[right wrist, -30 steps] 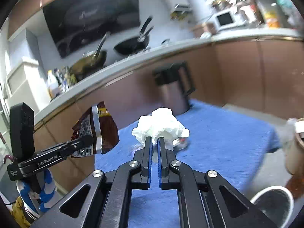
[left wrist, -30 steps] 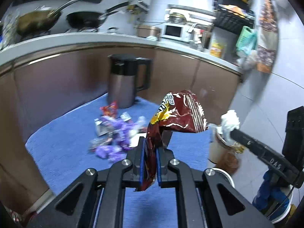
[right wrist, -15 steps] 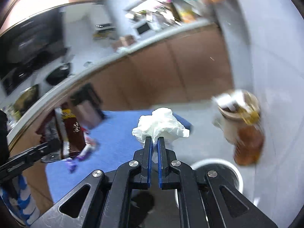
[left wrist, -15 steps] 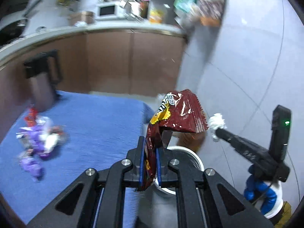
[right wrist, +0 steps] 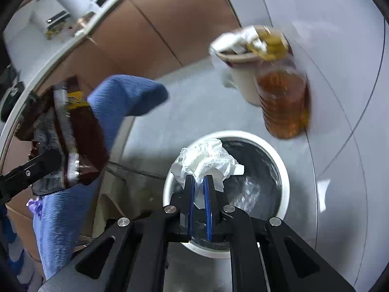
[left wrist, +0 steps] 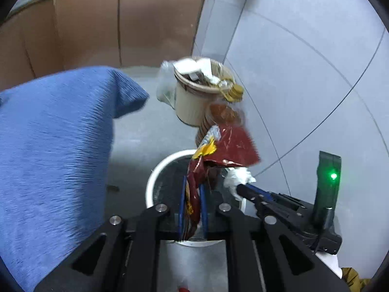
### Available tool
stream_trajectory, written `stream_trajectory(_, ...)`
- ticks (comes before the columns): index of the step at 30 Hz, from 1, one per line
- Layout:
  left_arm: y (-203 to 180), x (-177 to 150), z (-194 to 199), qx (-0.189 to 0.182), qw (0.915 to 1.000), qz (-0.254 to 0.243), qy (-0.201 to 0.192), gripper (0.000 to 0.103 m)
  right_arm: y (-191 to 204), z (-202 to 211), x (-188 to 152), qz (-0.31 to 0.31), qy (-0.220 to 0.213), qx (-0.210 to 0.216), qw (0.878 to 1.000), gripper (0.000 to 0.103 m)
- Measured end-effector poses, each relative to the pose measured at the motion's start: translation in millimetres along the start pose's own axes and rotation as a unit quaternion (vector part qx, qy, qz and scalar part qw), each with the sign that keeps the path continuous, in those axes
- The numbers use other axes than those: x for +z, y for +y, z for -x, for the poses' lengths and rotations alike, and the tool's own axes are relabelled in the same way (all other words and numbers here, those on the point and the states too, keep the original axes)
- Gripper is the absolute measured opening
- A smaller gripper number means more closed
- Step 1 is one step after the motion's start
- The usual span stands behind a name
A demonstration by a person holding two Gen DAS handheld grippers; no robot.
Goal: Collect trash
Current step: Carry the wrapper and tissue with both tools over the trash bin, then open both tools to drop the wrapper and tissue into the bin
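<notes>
Left view: my left gripper (left wrist: 192, 194) has its fingers clamped on a dark red snack wrapper (left wrist: 226, 146), which hangs over the white-rimmed trash bin (left wrist: 152, 182) on the floor. My right gripper (left wrist: 239, 189) comes in from the right, its tip pinching a crumpled white tissue (left wrist: 237, 176) just beside the wrapper.

Right view: my right gripper (right wrist: 199, 187) has its fingers pressed onto the tissue (right wrist: 206, 160), held directly above the bin (right wrist: 282, 170). The left gripper (right wrist: 52, 157) shows at the left edge with the wrapper (right wrist: 80, 133), whose silvery crimped seam appears only here.

Only in right view: a strip of kitchen counter (right wrist: 80, 31) with blurred items on it, and a purple scrap (right wrist: 34, 204) on the blue-covered surface (right wrist: 60, 219).

Only in left view: a green light on the right gripper's upright module (left wrist: 333, 176).

Change since a second ago: both views then faced the kitchen across the blue-covered surface (left wrist: 48, 146); now both look down at the floor and the bin, and both pieces of trash have been carried from over the cloth to over the bin.

Bin: lined with a clear, shiny bag; I cannot tell what lies at the bottom.

Beige bucket (left wrist: 192, 99): stands behind the bin, stuffed with white paper and packaging.

Amber bottle (right wrist: 283, 102): touching the bucket (right wrist: 243, 85), filled with brown liquid, yellow cap.
</notes>
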State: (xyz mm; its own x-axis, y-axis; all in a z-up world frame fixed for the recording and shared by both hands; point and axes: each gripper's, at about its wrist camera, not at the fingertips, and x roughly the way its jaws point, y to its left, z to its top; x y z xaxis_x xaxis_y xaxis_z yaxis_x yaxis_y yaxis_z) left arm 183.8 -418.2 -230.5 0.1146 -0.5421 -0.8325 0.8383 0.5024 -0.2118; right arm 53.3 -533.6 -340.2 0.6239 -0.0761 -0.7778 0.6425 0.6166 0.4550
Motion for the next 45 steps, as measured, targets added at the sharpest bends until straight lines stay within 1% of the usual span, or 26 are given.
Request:
stream_trajectory(1, -1, 1, -7, -0.004, 1.0000, 0.000, 0.007, 0.011, -6, -7, 0, -0.007, 0.008, -0.003, 1.000, 0.021)
stream_trajectory(2, -1, 2, -13, -0.006, 0.9999, 0.001, 0.014, 0.011, -11, -13, 2, -0.013, 0.015, -0.005, 1.000, 0.026)
stream_trajectory(4, -1, 3, -22, -0.011, 0.9996, 0.005, 0.024, 0.011, -18, -22, 1, -0.022, 0.023, -0.009, 0.999, 0.040)
stream_trajectory(9, 4, 3, -28, -0.021, 0.9991, 0.016, 0.033, 0.012, -23, -31, 2, -0.025, 0.030, -0.021, 0.999, 0.044)
stream_trajectory(10, 4, 3, -27, -0.020, 0.9991, 0.018, 0.032, 0.014, -24, -31, 4, -0.024, 0.030, -0.023, 0.999, 0.044)
stream_trajectory(11, 5, 3, -26, -0.020, 0.9991, 0.019, 0.031, 0.016, -22, -30, 4, -0.022, 0.029, -0.025, 0.999, 0.044)
stream_trajectory(13, 5, 3, -23, -0.021, 0.9992, 0.023, 0.025, 0.034, -20, -27, 6, -0.019, 0.026, -0.025, 0.999, 0.045)
stream_trajectory(15, 5, 3, -18, -0.022, 0.9993, 0.026, 0.017, 0.041, -16, -22, 7, -0.014, 0.020, -0.029, 0.999, 0.046)
stream_trajectory(19, 7, 0, -4, -0.030, 0.9991, 0.030, 0.005, 0.041, -11, -13, 11, -0.008, 0.007, -0.035, 0.999, 0.047)
stream_trajectory(21, 7, -2, 7, -0.031, 0.9991, 0.029, -0.007, 0.041, -6, -5, 13, -0.003, -0.001, -0.037, 0.999, 0.047)
stream_trajectory(24, 6, -4, 28, -0.025, 0.9987, 0.026, -0.036, 0.041, 4, 8, 15, 0.006, -0.015, -0.040, 0.999, 0.047)
stream_trajectory(26, 8, -6, 46, -0.019, 0.9971, 0.030, -0.067, 0.041, 13, 15, 16, 0.016, -0.023, -0.039, 0.999, 0.048)
stream_trajectory(29, 10, -10, 73, 0.004, 0.9928, 0.027, -0.116, 0.041, 30, 28, 18, 0.034, -0.038, -0.039, 0.998, 0.048)
stream_trajectory(31, 12, -13, 93, 0.017, 0.9898, 0.022, -0.140, 0.041, 42, 37, 17, 0.045, -0.049, -0.038, 0.997, 0.049)
stream_trajectory(33, 15, -15, 108, 0.015, 0.9890, 0.021, -0.145, 0.041, 57, 49, 17, 0.056, -0.063, -0.034, 0.996, 0.049)
stream_trajectory(36, 24, -20, 132, 0.017, 0.9860, 0.032, -0.163, 0.041, 78, 67, 17, 0.075, -0.083, -0.027, 0.993, 0.050)
stream_trajectory(40, 36, -33, 169, 0.029, 0.9795, 0.048, -0.193, 0.046, 108, 96, 13, 0.103, -0.112, -0.018, 0.988, 0.050)
stream_trajectory(45, 50, -61, 219, 0.061, 0.9655, 0.057, -0.247, 0.047, 146, 133, 8, 0.134, -0.151, -0.001, 0.979, 0.051)
